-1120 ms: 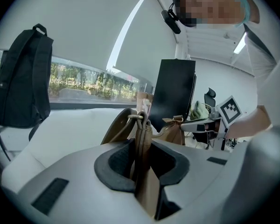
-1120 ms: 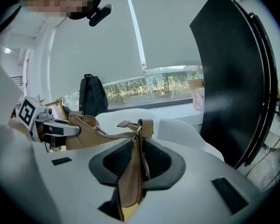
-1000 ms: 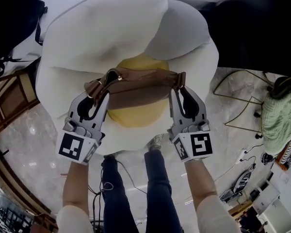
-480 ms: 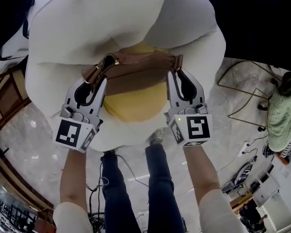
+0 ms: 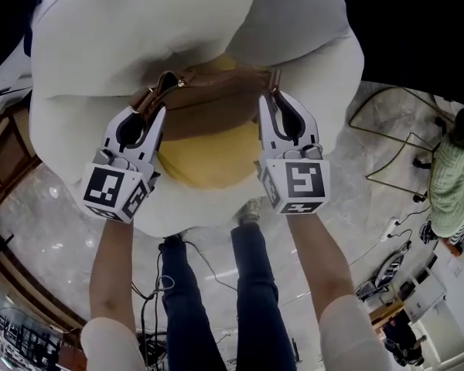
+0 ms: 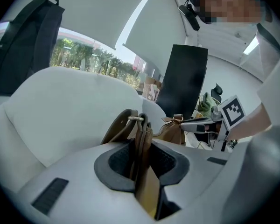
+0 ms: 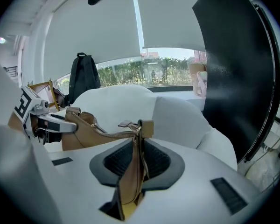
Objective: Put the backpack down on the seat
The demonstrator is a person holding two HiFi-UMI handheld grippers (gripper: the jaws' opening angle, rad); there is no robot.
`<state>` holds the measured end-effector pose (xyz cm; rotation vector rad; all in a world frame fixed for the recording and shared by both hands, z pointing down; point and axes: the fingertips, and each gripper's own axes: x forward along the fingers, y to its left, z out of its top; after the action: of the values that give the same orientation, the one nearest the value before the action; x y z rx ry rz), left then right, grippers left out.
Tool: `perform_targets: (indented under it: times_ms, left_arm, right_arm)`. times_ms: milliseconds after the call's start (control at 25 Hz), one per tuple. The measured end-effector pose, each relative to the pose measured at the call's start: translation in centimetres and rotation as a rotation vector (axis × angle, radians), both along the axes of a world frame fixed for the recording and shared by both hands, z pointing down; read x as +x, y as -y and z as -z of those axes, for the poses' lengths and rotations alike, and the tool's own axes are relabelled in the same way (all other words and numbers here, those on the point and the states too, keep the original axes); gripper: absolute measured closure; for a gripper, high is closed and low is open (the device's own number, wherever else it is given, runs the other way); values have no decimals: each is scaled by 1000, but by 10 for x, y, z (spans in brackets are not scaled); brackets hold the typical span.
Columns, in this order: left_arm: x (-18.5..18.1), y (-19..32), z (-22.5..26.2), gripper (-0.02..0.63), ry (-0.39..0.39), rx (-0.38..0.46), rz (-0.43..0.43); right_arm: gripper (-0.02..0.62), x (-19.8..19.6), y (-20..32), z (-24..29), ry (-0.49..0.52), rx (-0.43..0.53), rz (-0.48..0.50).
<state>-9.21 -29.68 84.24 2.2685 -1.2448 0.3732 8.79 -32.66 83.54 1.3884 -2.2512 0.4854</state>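
The brown backpack [image 5: 216, 103] is over the yellow seat cushion [image 5: 209, 161] of the white armchair [image 5: 139, 29]. My left claw [image 5: 145, 108] is clamped narrowly on its one end. My right claw [image 5: 274, 103] pinches the other end, jaws closing on it.

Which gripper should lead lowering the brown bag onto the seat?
Left, probably: the left gripper is clamped on a strap of the brown leather backpack above the yellow seat cushion; the right gripper is closing its jaws on the end tab.
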Motion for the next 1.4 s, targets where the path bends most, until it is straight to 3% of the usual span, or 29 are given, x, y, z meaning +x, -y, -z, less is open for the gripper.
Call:
perform_targets:
  times_ms: [960, 1400]
  left_arm:
    - [-28, 45, -57, 511, 6, -202, 181]
    - [-43, 49, -71, 443, 33, -310, 228]
  right_arm:
    - [503, -18, 50, -37, -55, -3, -22]
    - [480, -31, 68, -44, -26, -39, 7]
